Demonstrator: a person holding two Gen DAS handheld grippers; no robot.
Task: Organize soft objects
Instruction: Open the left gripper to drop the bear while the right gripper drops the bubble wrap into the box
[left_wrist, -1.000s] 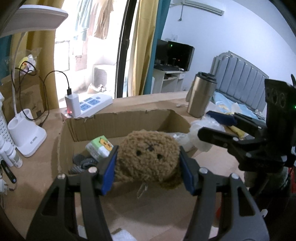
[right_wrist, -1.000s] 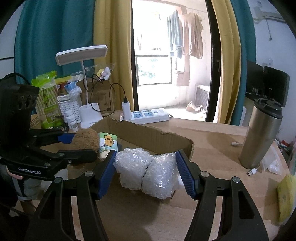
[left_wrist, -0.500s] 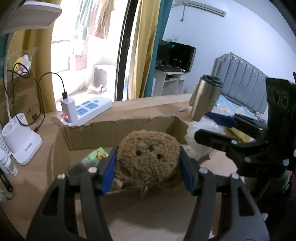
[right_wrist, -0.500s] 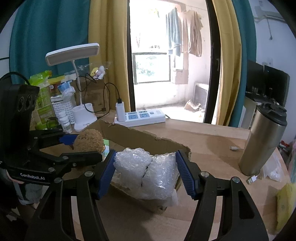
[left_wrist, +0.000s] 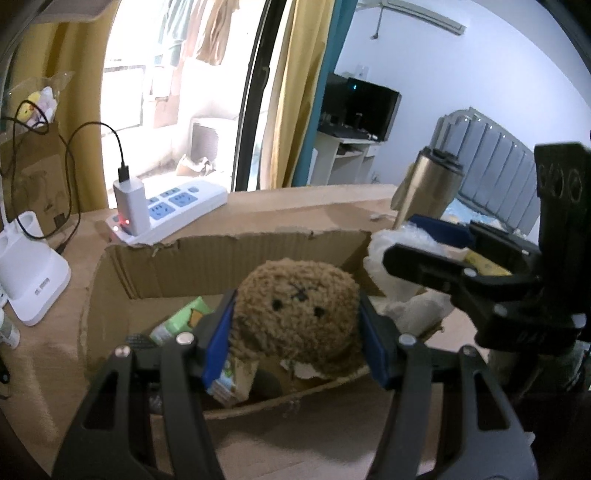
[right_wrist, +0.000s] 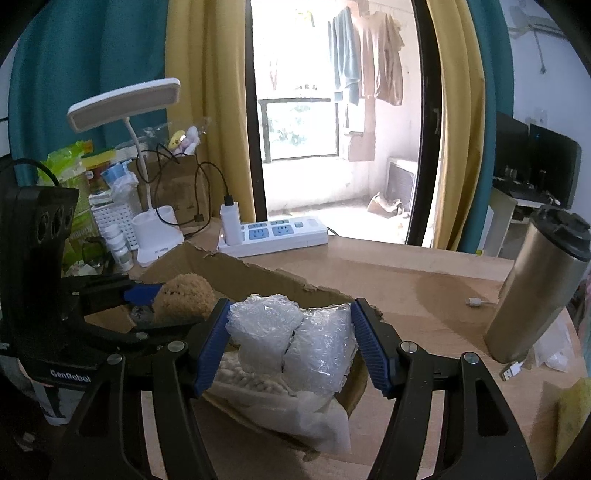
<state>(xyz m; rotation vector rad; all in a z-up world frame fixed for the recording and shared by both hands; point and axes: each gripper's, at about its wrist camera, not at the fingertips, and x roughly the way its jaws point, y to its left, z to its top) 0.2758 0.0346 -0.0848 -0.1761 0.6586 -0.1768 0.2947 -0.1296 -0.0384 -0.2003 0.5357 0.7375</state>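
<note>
My left gripper (left_wrist: 297, 332) is shut on a brown fuzzy plush toy (left_wrist: 299, 314) with a stitched face, held over the open cardboard box (left_wrist: 221, 258). The plush toy (right_wrist: 183, 297) also shows at the left of the right wrist view, between the left gripper's (right_wrist: 147, 306) blue pads. My right gripper (right_wrist: 290, 341) is shut on a wad of clear bubble wrap (right_wrist: 291, 339), held over the box's (right_wrist: 280, 284) near right corner. The same gripper (left_wrist: 439, 247) with its bubble wrap (left_wrist: 391, 280) appears at the right of the left wrist view.
Inside the box lie a green carton (left_wrist: 181, 321) and white wrapping (right_wrist: 288, 406). Behind the box, a white power strip (right_wrist: 273, 236) with a charger. A steel tumbler (right_wrist: 535, 288) stands at the right, a white desk lamp (right_wrist: 147, 155) and bottles at the left.
Both grippers have moved forward with their loads, from in front of the box to over it. The box now looks closer and larger in both views.
</note>
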